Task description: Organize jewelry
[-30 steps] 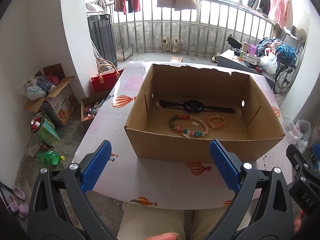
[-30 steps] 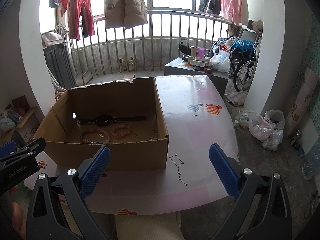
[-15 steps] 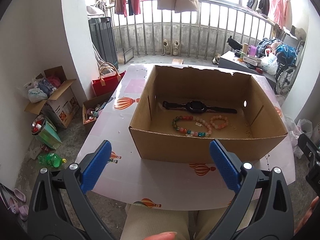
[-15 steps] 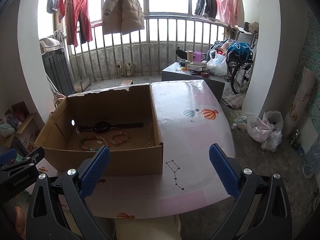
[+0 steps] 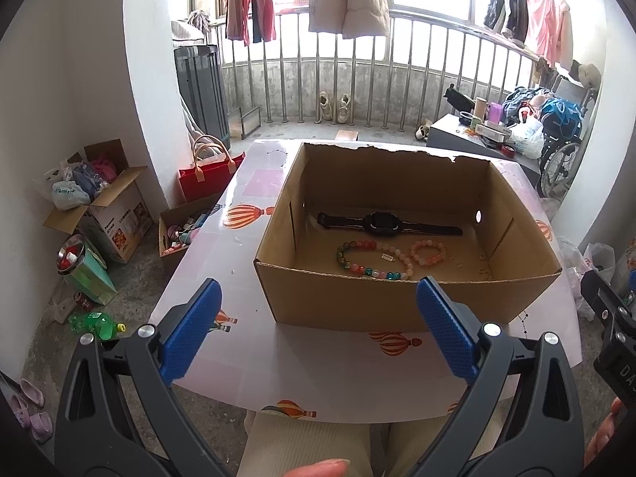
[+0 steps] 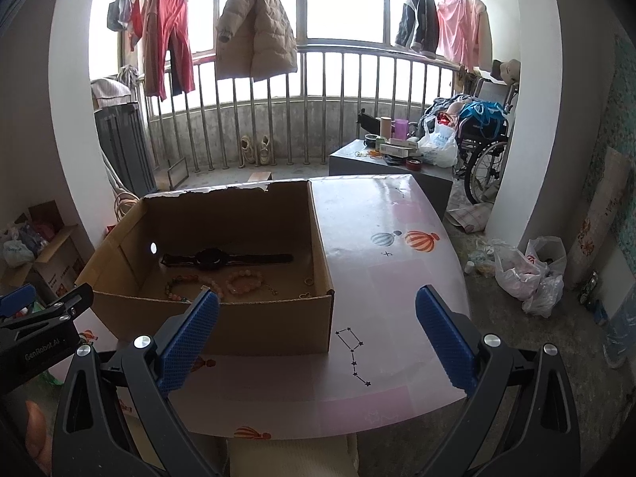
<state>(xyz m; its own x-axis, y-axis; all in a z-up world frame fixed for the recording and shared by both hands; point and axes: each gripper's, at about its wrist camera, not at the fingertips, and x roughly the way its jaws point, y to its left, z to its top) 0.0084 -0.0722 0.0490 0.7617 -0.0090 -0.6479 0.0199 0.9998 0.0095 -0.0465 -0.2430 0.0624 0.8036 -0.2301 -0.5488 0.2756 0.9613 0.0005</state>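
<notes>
With both pairs of blue pads spread wide and nothing between them, the left gripper (image 5: 318, 330) and the right gripper (image 6: 318, 334) hang empty above the near edge of the counter (image 5: 254, 342). Ahead of the left gripper, and ahead and to the left of the right one, stands one open cardboard box (image 5: 397, 298). On its floor lie one black watch (image 5: 383, 223), stretched flat toward the far wall, and two bead bracelets nearer the gripper: a large multicoloured bracelet (image 5: 357, 256) and, just to its right, a small pink bracelet (image 5: 428, 252). A few tiny metal pieces, perhaps rings (image 6: 308, 281), lie by the box's right wall; they are too small to tell apart.

The counter is glossy and pale pink, printed with hot-air balloons and a star pattern, and bare to the right of the box. A person's light trousers (image 5: 318, 437) show below its near edge.

Beyond the box, a railing (image 6: 357, 91) runs under bright windows, with several garments hung above it, a puffer coat (image 6: 254, 28) among them. One pair of shoes (image 6: 254, 150) stands at its foot. Far right of the gripper are a grey cabinet (image 6: 381, 167) loaded with small items and one wheelchair (image 6: 485, 151); far left, two cardboard boxes of clutter and a red bag (image 5: 206, 179) sit on the concrete floor.
</notes>
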